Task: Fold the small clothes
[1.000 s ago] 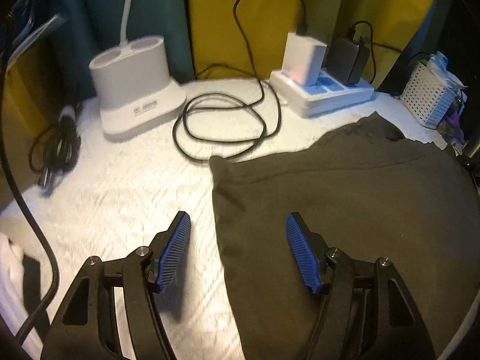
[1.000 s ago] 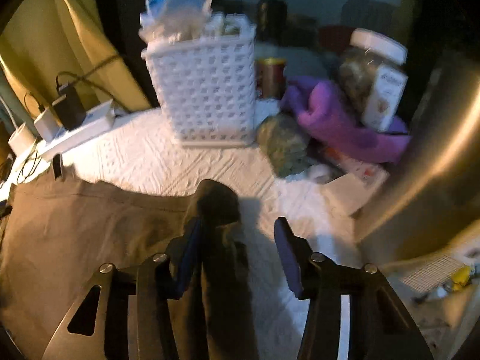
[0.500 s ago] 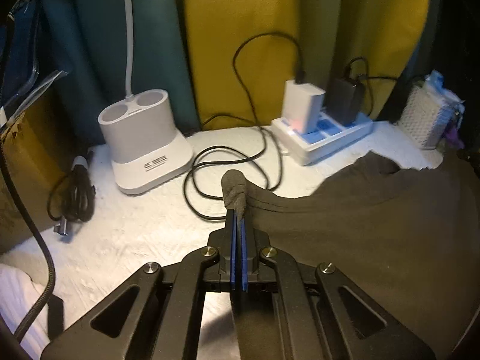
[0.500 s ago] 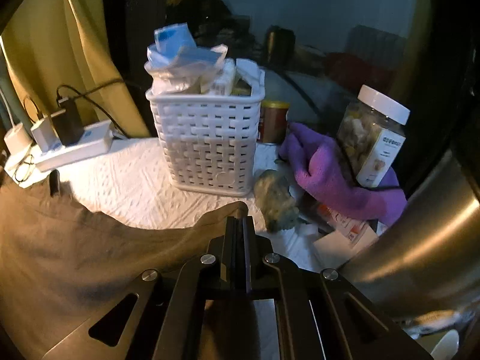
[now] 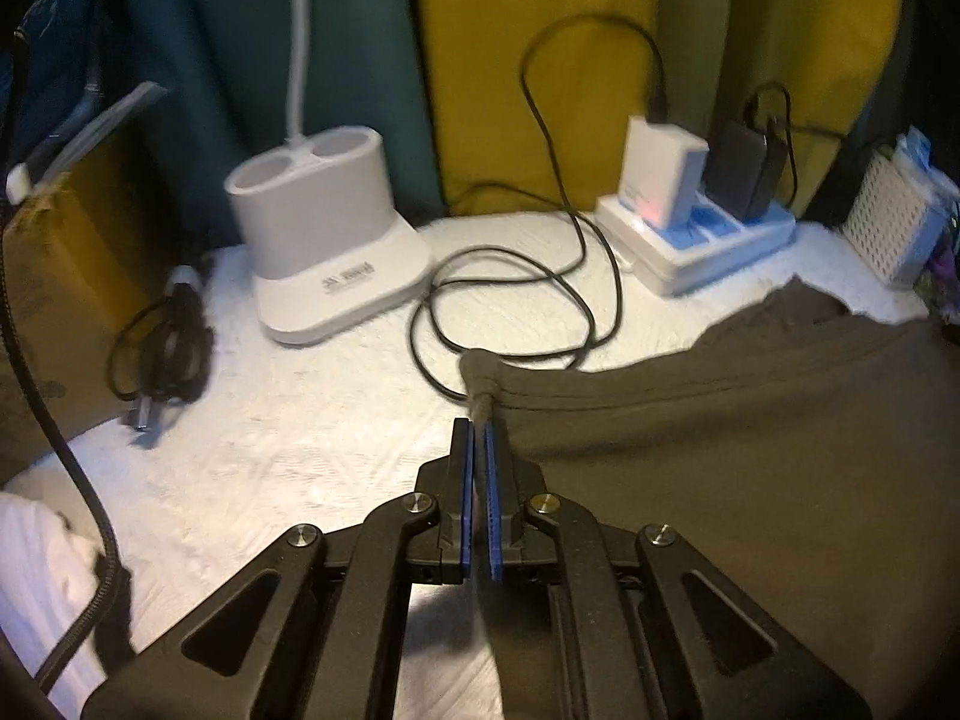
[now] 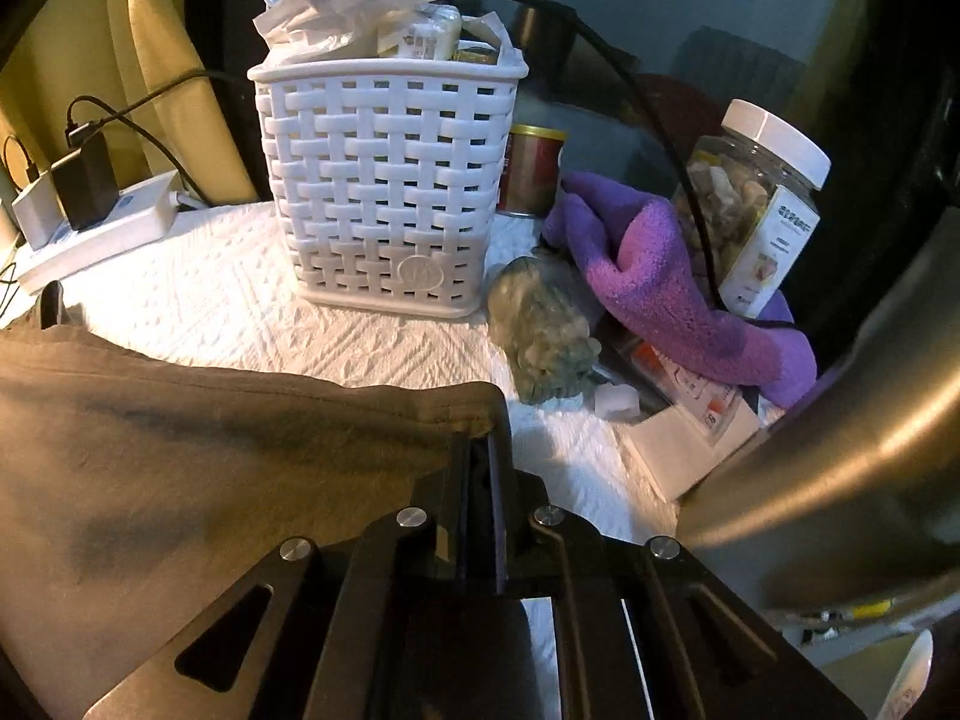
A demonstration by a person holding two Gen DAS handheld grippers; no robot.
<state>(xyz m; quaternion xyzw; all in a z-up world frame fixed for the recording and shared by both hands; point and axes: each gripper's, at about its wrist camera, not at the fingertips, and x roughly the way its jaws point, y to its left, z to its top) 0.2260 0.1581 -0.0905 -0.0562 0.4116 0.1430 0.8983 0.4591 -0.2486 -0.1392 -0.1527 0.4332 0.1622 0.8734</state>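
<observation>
Both tongs clamped | left tongs [image 5: 478, 438] and right tongs [image 6: 480, 450] each pinch a corner of the olive garment [image 5: 750, 450] | lift evenly, keep edge taut, clear the black cable [image 5: 510, 312]

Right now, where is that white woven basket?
In the right wrist view the white woven basket stands upright on the white cloth, just beyond the dark garment, between the power strip and a red can.

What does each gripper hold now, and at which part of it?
Both hold the dark olive garment. The left gripper pinches its far left corner; the right gripper pinches its far right corner. Both sets of jaws are shut on the cloth.
</observation>
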